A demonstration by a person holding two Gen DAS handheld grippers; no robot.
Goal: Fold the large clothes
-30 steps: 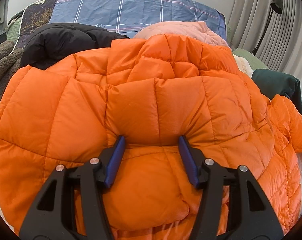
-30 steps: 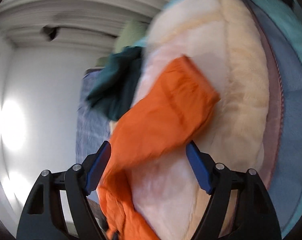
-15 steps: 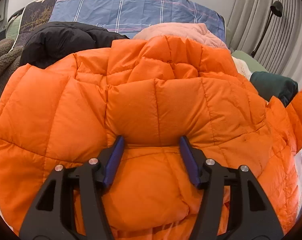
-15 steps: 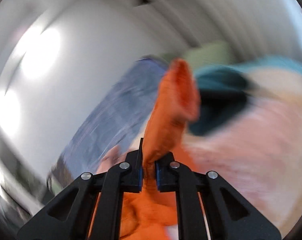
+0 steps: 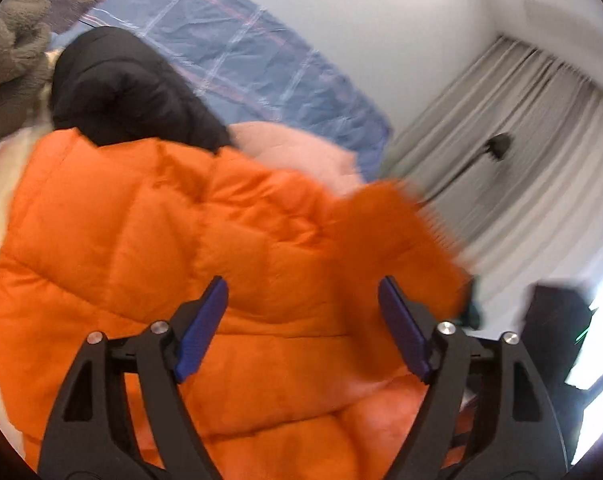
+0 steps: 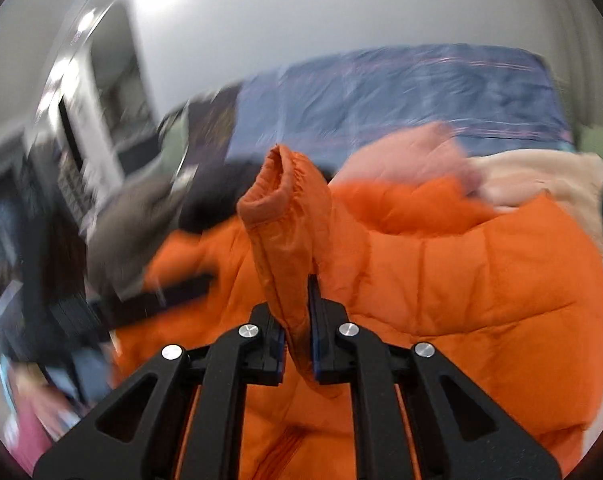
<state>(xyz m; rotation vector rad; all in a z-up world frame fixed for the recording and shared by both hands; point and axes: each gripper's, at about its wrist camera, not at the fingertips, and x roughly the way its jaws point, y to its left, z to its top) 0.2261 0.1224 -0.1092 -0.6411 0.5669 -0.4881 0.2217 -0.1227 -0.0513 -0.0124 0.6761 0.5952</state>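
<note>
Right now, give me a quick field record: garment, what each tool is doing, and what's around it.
garment: orange puffer jacket, spread on the bed
left tool: open, over the jacket body, gripping nothing
right tool: shut on the sleeve, cuff standing up above the fingers
behind jacket: black jacket, pink garment, blue plaid bedding
image quality: both views motion-blurred
</note>
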